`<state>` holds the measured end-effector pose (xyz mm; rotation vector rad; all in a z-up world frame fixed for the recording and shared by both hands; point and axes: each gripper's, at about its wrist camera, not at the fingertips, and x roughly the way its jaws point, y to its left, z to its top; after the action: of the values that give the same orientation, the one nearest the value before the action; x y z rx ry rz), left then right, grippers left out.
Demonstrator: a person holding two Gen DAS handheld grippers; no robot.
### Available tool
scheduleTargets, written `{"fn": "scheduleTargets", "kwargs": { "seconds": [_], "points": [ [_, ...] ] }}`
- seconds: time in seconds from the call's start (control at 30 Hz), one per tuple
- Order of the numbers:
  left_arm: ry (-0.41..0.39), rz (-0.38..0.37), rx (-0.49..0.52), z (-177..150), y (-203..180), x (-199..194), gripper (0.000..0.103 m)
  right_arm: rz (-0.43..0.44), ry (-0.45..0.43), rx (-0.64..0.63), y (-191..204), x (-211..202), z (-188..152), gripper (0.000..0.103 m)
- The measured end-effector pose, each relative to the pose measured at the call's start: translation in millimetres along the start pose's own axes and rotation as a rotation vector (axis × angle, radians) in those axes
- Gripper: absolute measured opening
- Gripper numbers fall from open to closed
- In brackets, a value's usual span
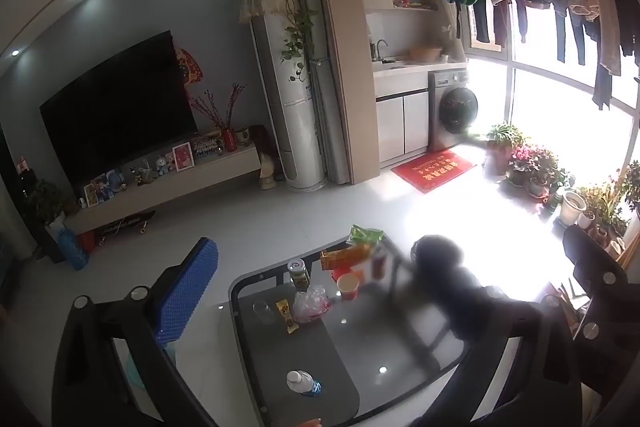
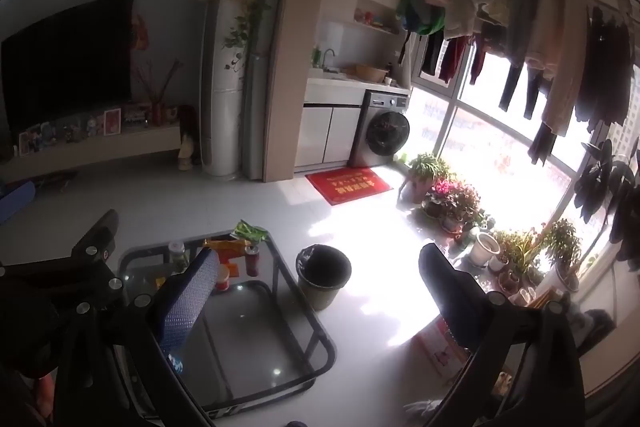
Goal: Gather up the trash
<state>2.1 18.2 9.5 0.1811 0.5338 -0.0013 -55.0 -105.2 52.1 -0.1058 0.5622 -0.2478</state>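
A glass coffee table (image 1: 400, 343) holds trash: a crumpled clear plastic bag (image 1: 311, 304), a yellow wrapper (image 1: 286, 314), a red paper cup (image 1: 347, 286), a jar (image 1: 299, 271), orange and green snack packs (image 1: 352, 247) and a capped plastic bottle (image 1: 303, 383). My left gripper (image 1: 384, 279) hovers high above the table, open and empty. My right gripper (image 2: 320, 279) is open and empty, above the table's right side. A dark bin with a liner (image 2: 323, 275) stands on the floor right of the table (image 2: 256, 347).
A clear glass (image 1: 262, 311) stands by the wrapper. A red can (image 2: 252, 259) stands near the cup. Potted plants (image 2: 456, 199) line the window. A red mat (image 2: 348, 183) lies before the washing machine (image 2: 384, 129). A TV (image 1: 116, 111) hangs over a low shelf.
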Motion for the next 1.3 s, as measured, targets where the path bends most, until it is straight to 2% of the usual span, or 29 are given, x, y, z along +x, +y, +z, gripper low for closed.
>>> {"fn": "scheduleTargets", "kwargs": {
  "seconds": [0.33, 1.0, 1.3],
  "points": [
    [0.0, 0.002, -0.009, -0.6, 2.2, 1.0, 0.097, 0.007, -0.001, 0.004, -2.2, -2.0, -1.9, 0.097],
    [0.018, 0.031, -0.031, -7.8, 5.0, -2.4, 0.097, 0.087, 0.031, 0.039, 2.8, -2.5, -4.6, 0.097],
    [0.03, 0.028, -0.032, -5.9, 7.5, 1.2, 0.097, 0.113, 0.073, 0.049, -4.3, -0.4, -0.4, 0.097]
  ]
}}
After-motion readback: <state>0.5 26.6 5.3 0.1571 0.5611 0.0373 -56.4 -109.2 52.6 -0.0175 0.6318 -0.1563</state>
